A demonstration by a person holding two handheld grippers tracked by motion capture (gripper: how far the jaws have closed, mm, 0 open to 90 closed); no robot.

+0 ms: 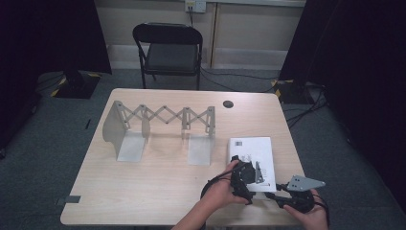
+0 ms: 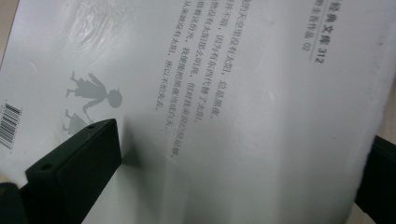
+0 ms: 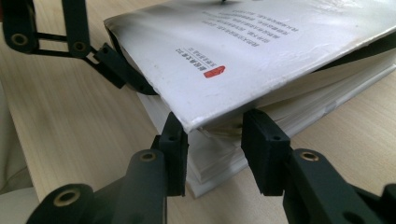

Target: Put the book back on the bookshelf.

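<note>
Two grippers at one white book [image 1: 252,155] near the table's [image 1: 158,191] right edge: left gripper [image 2: 233,177] jaws wide astride it, right gripper [image 3: 212,149] pinching its lifted cover corner; standing it into the far-left expanding rack [image 1: 158,129] judged next.

A table [image 1: 143,191] stands with a folding chair [image 1: 168,50] behind its far edge. On the table's far half, left of the middle, stands an expandable book rack [image 1: 160,125], its scissor links running left to right along the back and its plates reaching toward the near side. To its right, on the near right part of the table, lies a book [image 1: 251,148], flat, with its back cover up. The left gripper [image 1: 245,178] sits over the book's near end, one jaw on each long side of the book. The right gripper [image 1: 277,190] lies just right of it, at the book's near right corner, its jaws on either side of that corner, under the lifted cover.
</note>
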